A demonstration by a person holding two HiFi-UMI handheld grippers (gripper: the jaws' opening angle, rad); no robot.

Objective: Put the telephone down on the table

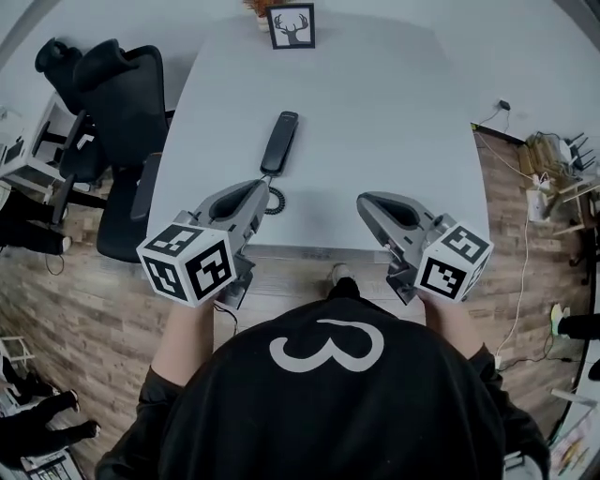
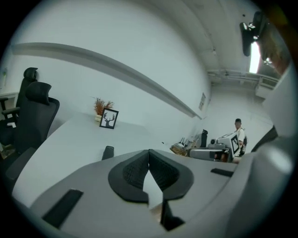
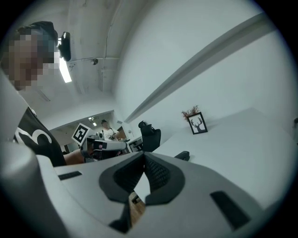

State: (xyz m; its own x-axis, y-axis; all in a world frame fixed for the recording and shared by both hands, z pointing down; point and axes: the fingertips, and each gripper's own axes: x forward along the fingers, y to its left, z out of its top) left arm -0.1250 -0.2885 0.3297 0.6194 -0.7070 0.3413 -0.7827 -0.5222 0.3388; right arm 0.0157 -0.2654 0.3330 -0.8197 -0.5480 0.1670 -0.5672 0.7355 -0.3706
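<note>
The black telephone handset (image 1: 279, 142) lies flat on the white table (image 1: 384, 112), its coiled cord (image 1: 275, 200) curling at its near end. My left gripper (image 1: 265, 186) is over the table's front edge, just short of the handset's near end, jaws shut with nothing between them. My right gripper (image 1: 364, 201) is at the same edge further right, also shut and empty. In the left gripper view the handset (image 2: 108, 152) shows just past the closed left gripper (image 2: 149, 154). The right gripper view shows the handset (image 3: 182, 155) beyond the closed right gripper (image 3: 143, 157).
A framed deer picture (image 1: 291, 25) and a small plant stand at the table's far edge. A black office chair (image 1: 117, 103) is at the table's left side. Cables and a power strip (image 1: 539, 183) lie on the wood floor to the right. A person stands in the background (image 2: 238, 135).
</note>
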